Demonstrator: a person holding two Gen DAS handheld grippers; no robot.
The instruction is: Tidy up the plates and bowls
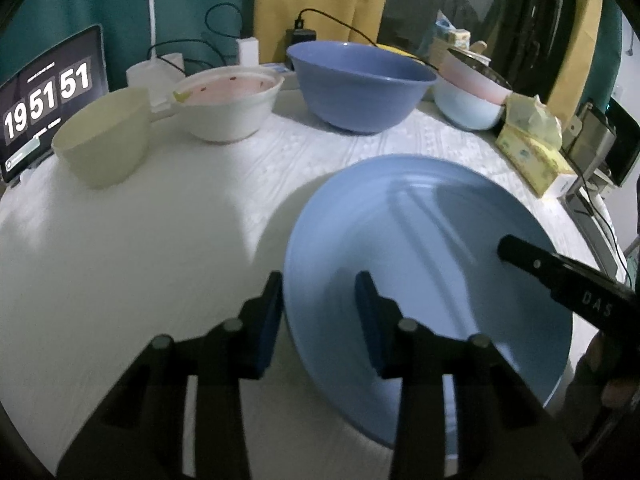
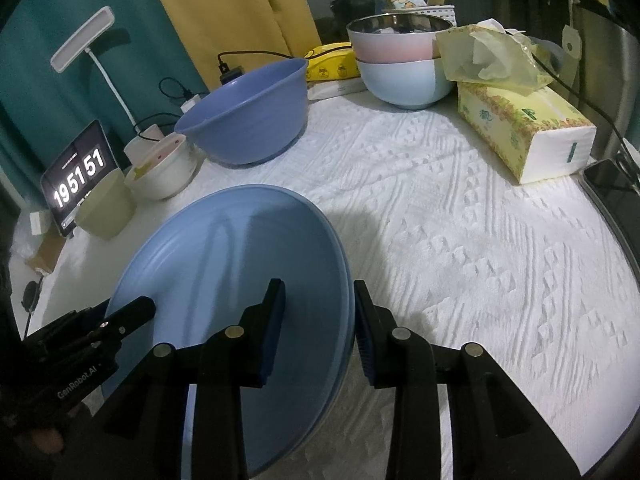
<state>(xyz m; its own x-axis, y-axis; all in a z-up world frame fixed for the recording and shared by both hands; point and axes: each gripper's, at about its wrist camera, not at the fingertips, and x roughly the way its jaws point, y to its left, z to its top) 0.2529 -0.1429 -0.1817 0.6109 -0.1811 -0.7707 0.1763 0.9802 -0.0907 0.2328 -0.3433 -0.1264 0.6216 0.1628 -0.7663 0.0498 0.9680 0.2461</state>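
Left wrist view: the left gripper straddles the near-left rim of a light blue plate that lies tilted on the white textured surface, at about 4 o'clock in the picture. One finger stands outside the rim and the other over the plate's face; a gap shows on the inner side, so I cannot tell whether the pads press on it. The right gripper reaches in from 3 o'clock, one dark finger lying over the plate's right side. At 10 o'clock stands a pale green bowl, at 11 o'clock a white bowl with a pink inside, at 12 o'clock a large blue bowl, and at 2 o'clock a pink bowl nested in a pale blue bowl. A clock screen shows at 9 o'clock.

Right wrist view: the right gripper straddles the plate's right rim near picture centre, one finger inside and one outside, both just beside the edge; whether they clamp it I cannot tell. The plate appears double-edged, possibly two stacked. The left gripper lies on the plate's rim at 8 o'clock. A tissue box sits at 2 o'clock.
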